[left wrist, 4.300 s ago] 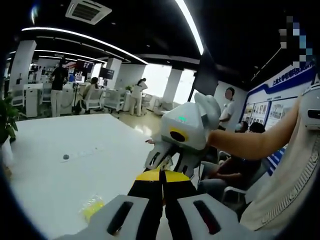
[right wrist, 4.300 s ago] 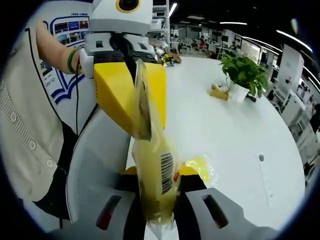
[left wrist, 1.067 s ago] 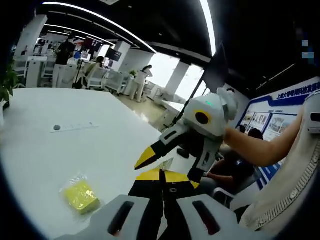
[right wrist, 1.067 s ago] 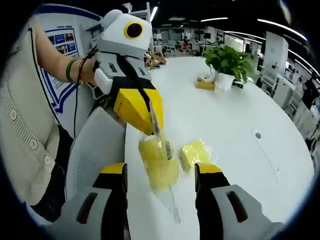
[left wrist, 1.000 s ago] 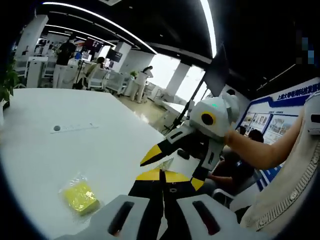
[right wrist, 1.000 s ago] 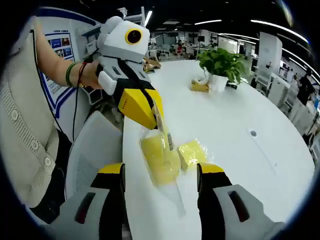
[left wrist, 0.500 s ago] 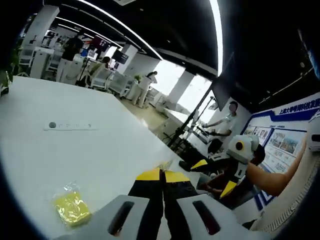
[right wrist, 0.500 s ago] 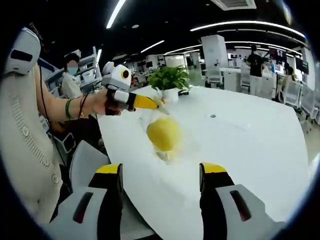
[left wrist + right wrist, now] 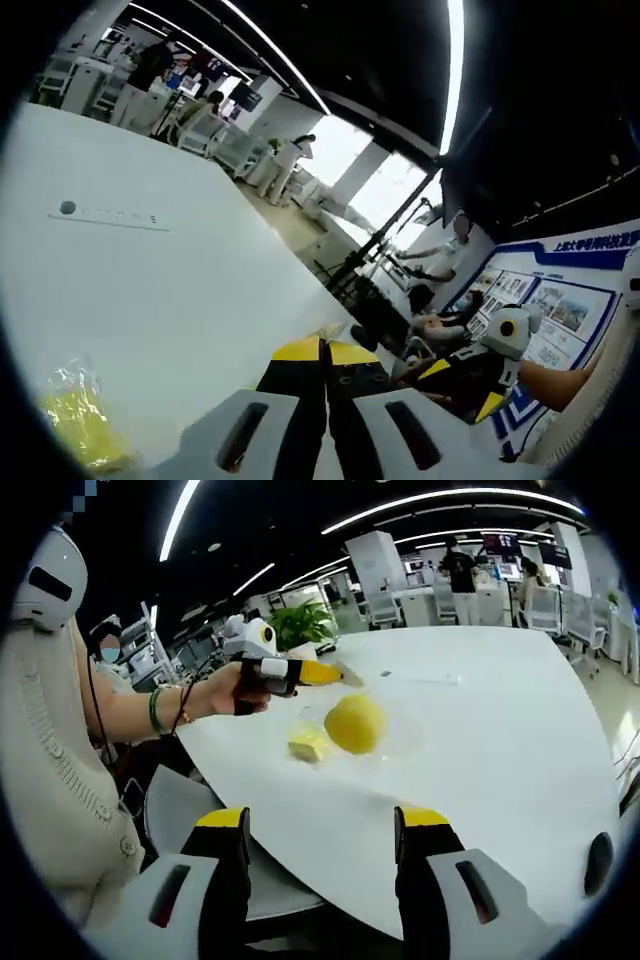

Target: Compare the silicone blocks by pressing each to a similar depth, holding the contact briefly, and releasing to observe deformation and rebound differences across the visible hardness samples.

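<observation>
In the right gripper view, my left gripper (image 9: 325,672), held by a hand, is shut on the top edge of a clear bag. A yellow silicone block (image 9: 353,723) hangs in that bag just above the white table (image 9: 480,730). A second yellow block (image 9: 308,745) lies on the table beside it. My right gripper (image 9: 323,820) stands open and empty, well back from both blocks. In the left gripper view, the left gripper (image 9: 325,345) has its jaws together with a scrap of clear plastic at the tips. A bagged yellow block (image 9: 75,430) lies at lower left, and the right gripper (image 9: 462,387) hangs open at the right.
A potted plant (image 9: 300,625) stands behind the left gripper. A thin strip with a grey dot (image 9: 68,208) lies farther along the table. A grey chair (image 9: 190,810) sits by the table's near edge. People sit and stand in the background.
The right gripper has let go of the bag and drawn far back from it. The left gripper still holds the bag, now hanging over the table beside the other block.
</observation>
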### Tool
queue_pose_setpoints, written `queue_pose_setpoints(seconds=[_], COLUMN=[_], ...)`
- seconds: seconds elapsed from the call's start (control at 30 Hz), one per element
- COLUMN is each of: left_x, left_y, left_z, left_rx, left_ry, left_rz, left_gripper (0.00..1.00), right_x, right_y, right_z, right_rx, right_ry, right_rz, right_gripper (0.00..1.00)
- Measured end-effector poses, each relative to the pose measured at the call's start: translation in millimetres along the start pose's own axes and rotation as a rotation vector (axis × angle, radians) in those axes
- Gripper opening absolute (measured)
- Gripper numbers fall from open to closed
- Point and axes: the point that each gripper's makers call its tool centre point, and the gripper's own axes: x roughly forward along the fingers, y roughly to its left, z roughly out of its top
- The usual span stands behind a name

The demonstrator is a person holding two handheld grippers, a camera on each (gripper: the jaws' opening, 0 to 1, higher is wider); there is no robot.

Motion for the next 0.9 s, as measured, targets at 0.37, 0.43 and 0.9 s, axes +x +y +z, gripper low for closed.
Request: queue_pose_setpoints(seconds=[0.37, 0.43, 0.9], left_x=[27, 27, 22], left_y=[54.9, 70.9, 152.7], left_z=[-11.0, -9.9, -30.4], left_rx=[-0.186, -0.251, -0.373], left_ry=[-0.065, -0.088, -0.184], left_rz=[0.064, 0.089, 0.335], left_gripper=[0.0, 0.0, 0.0], right_x=[3, 6, 13], right_y=[-29, -32, -48], right_z=[-7.3, -6.5, -7.8], right_rx=[0.039, 0.045, 0.074], right_ry=[0.035, 0.03, 0.033], right_rz=[-0.011, -0.006, 0.011], right_gripper=[0.51, 0.51, 0.48])
